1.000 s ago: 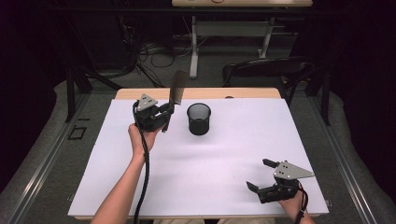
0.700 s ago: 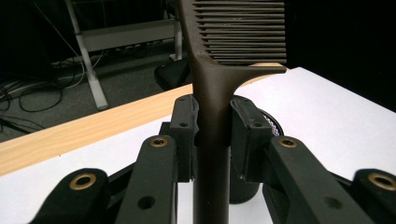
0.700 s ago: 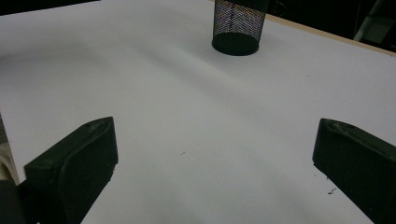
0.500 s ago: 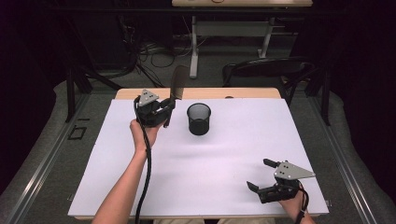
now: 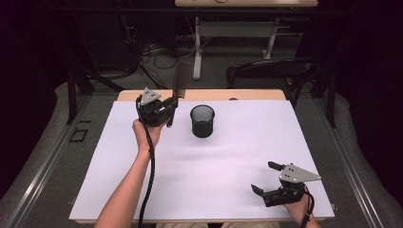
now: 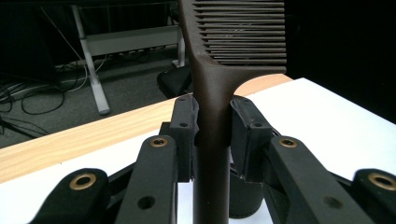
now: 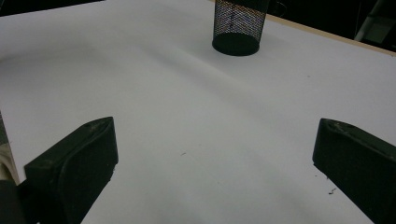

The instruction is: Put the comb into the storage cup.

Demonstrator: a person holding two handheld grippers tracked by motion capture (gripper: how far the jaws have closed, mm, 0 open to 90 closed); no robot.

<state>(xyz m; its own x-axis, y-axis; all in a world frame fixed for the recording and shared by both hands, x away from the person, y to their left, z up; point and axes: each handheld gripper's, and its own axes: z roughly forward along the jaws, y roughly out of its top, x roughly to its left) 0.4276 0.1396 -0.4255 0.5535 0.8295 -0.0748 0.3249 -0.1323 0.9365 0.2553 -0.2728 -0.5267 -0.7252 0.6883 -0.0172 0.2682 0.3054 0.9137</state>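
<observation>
Left gripper (image 5: 167, 108), jaws pinching the handle of a dark comb (image 6: 219, 93) held upright, teeth above the jaws, presumably for lowering handle-first into the mesh cup (image 5: 202, 121) just beyond; right gripper (image 5: 266, 183) rests idle on the counter (image 5: 228, 156), jaws spread.
</observation>
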